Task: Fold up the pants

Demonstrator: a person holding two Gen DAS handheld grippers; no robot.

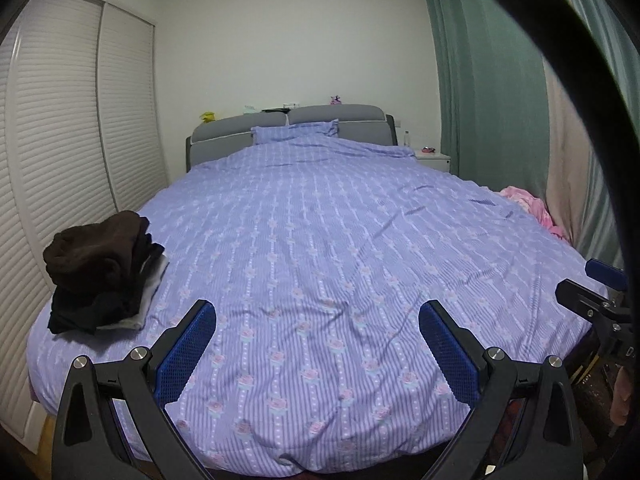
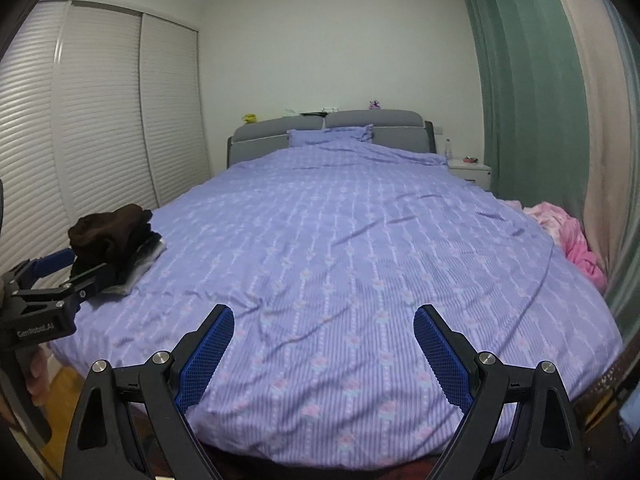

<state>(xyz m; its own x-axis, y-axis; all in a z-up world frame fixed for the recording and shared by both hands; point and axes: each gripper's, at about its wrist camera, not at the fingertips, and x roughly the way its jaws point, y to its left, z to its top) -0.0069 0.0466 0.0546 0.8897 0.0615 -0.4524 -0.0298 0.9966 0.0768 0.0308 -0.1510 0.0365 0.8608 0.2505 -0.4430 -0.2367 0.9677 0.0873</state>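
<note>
Dark heaped clothes (image 1: 102, 268), pants indistinguishable

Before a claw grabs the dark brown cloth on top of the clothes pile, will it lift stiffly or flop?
The dark brown cloth is bunched in soft folds, so it will probably sag and unfold. It looks light. The uneven stack of dark and white clothes below may shift.

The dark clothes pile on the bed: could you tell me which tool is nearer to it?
Left. The left tool sits right beside the dark clothes pile, apparently overlapping its near edge. The right tool hangs over the middle of the bed's foot end, well to the pile's right.
</note>
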